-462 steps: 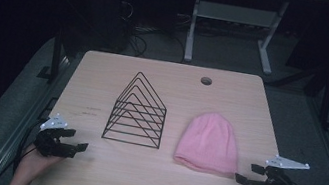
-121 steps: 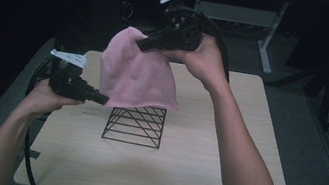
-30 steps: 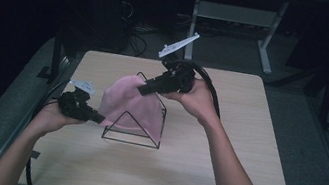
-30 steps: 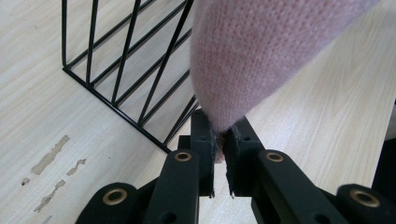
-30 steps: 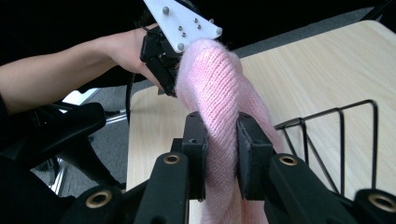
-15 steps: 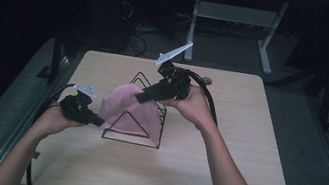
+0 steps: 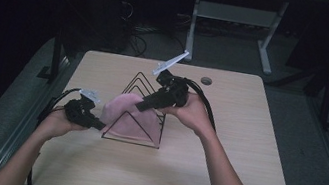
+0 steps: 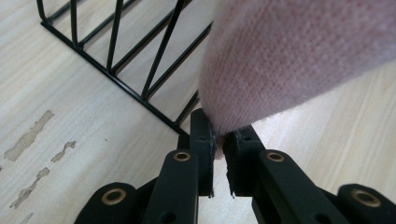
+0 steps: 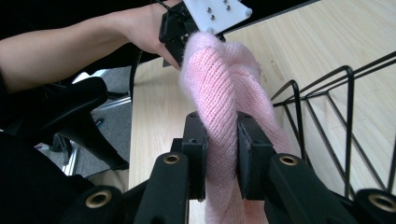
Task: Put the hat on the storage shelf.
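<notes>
The pink knit hat [image 7: 128, 117] drapes over the black wire rack [image 7: 146, 85] on the desk [image 7: 242, 161], pinched tight by my left gripper [image 7: 102, 125] and my right gripper [image 7: 140, 104].

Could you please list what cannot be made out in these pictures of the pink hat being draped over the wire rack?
- High view: part of the wire rack is hidden under the pink hat.
- High view: how the left gripper and right gripper pinch the hat is too small to tell.
- Left gripper view: the hat is cut off by the top and right edges.
- Right gripper view: the hat's lower end is cut off by the bottom edge.
</notes>
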### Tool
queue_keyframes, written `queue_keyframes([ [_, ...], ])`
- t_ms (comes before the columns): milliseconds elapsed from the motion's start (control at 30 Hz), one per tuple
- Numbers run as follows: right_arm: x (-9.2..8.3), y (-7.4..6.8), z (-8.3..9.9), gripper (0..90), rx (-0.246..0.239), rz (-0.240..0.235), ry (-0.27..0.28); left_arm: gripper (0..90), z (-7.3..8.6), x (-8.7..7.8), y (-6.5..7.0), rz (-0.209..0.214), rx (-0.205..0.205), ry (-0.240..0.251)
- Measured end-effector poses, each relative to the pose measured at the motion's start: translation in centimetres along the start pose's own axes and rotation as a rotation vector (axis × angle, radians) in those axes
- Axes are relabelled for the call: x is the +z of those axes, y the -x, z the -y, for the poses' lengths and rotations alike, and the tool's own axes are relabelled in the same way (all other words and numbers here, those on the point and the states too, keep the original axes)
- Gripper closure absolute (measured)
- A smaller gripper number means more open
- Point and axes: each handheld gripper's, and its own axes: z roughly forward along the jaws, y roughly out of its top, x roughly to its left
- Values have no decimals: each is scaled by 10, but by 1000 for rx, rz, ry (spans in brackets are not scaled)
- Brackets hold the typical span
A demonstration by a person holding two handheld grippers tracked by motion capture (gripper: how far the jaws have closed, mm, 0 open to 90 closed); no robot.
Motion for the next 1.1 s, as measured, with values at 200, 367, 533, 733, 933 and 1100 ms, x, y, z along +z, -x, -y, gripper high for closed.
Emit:
queue_keyframes([
  [200, 5, 2, 5, 715, -5, -12, -6, 827, 1, 7, -1, -16, -12, -38],
  [367, 8, -1, 8, 758, -8, -5, -17, 827, 8, 12, -5, -16, -22, -44],
  [533, 9, -1, 9, 788, -10, -1, -16, 828, 9, 15, -5, -14, -17, -53],
  [733, 11, -1, 8, 801, -7, -3, -23, 827, 9, 17, -6, -19, -14, -60],
  [933, 12, 0, 12, 798, -8, -13, -11, 826, 9, 17, -6, -17, -35, -54],
  [1100, 6, -2, 17, 726, 11, -24, -1, 773, 10, 13, -5, -31, -40, -50],
])
